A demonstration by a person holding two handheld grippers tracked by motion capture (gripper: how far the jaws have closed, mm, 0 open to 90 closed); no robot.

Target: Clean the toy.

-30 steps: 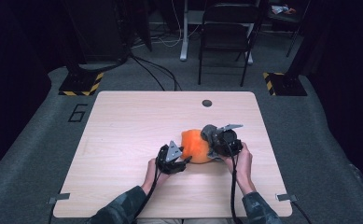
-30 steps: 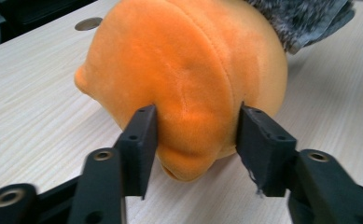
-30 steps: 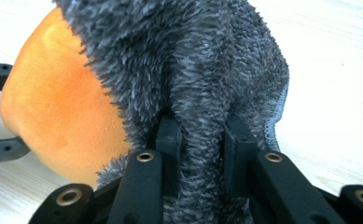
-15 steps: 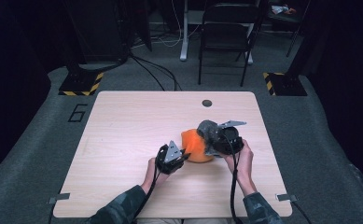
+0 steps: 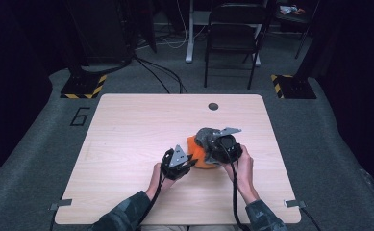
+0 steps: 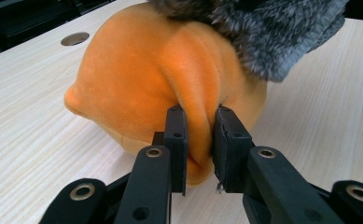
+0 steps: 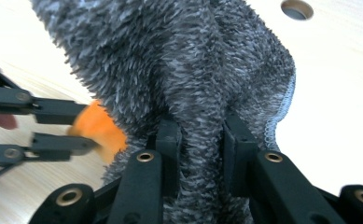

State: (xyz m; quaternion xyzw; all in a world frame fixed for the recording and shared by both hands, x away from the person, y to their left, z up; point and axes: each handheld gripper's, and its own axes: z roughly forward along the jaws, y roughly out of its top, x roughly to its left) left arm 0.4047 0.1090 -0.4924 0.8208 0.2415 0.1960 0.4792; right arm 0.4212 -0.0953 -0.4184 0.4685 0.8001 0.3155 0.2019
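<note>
High view: fixed overhead, faces forward and down, far off, whole surface [image 5: 127, 144] in frame. Left gripper view: rides low behind its fingers [image 6: 177, 140], very close to the orange plush [image 6: 137, 70] pinched between them. Right gripper view: same setup, close on the grey cloth [image 7: 193, 70] between its fingers [image 7: 169, 140]. All three share plush, cloth and surface hole [image 5: 213, 106].

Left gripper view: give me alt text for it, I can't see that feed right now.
The left gripper pinches a fold of an orange plush toy between its two black jaws. A grey fuzzy cloth drapes over the toy's top, and the toy rests on a pale wooden table.
</note>
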